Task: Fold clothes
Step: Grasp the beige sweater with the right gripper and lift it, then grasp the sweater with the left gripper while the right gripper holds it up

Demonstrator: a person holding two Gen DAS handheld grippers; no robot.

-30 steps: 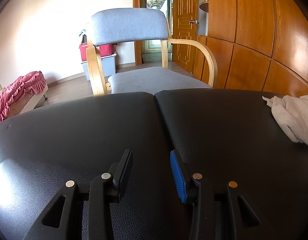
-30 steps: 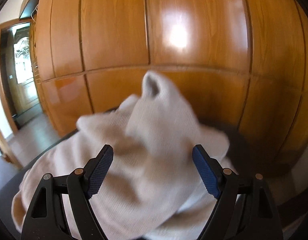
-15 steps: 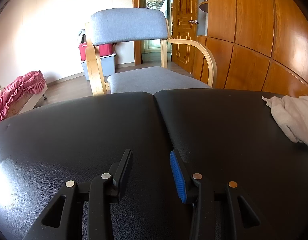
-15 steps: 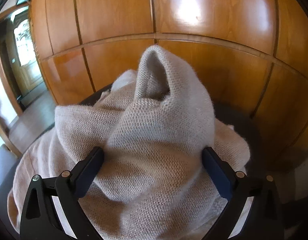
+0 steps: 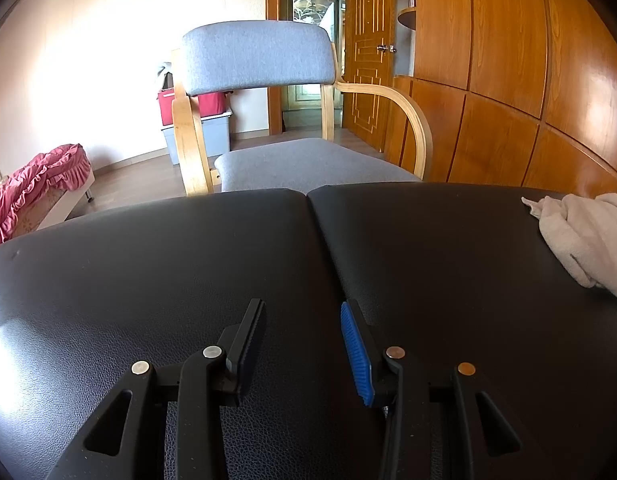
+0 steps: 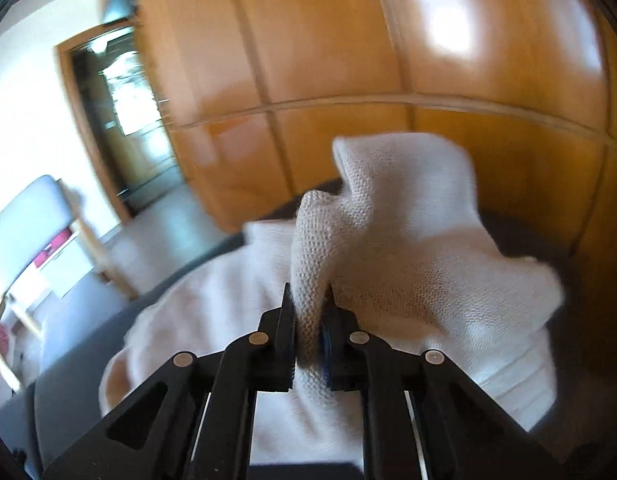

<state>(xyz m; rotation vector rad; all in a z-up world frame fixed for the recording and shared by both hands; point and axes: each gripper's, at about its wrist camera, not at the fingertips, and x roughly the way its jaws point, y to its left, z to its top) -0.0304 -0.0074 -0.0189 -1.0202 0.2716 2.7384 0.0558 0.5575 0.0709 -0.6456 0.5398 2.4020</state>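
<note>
A cream knitted sweater (image 6: 408, 264) lies bunched on the black padded table (image 6: 76, 384). My right gripper (image 6: 308, 320) is shut on a raised fold of the sweater, with knit pinched between its jaws. In the left wrist view the same sweater (image 5: 584, 236) lies at the table's far right. My left gripper (image 5: 302, 332) is open and empty, low over the bare black table (image 5: 188, 264), well left of the sweater.
A grey chair with wooden arms (image 5: 268, 120) stands just beyond the table's far edge. Wooden wardrobe panels (image 5: 528, 80) run along the right, close behind the sweater (image 6: 388, 60). A red blanket (image 5: 32, 184) lies on a low bed at far left.
My right gripper has closed from wide open onto a fold of the sweater and swung, blurring the view. My left gripper has stayed still.
</note>
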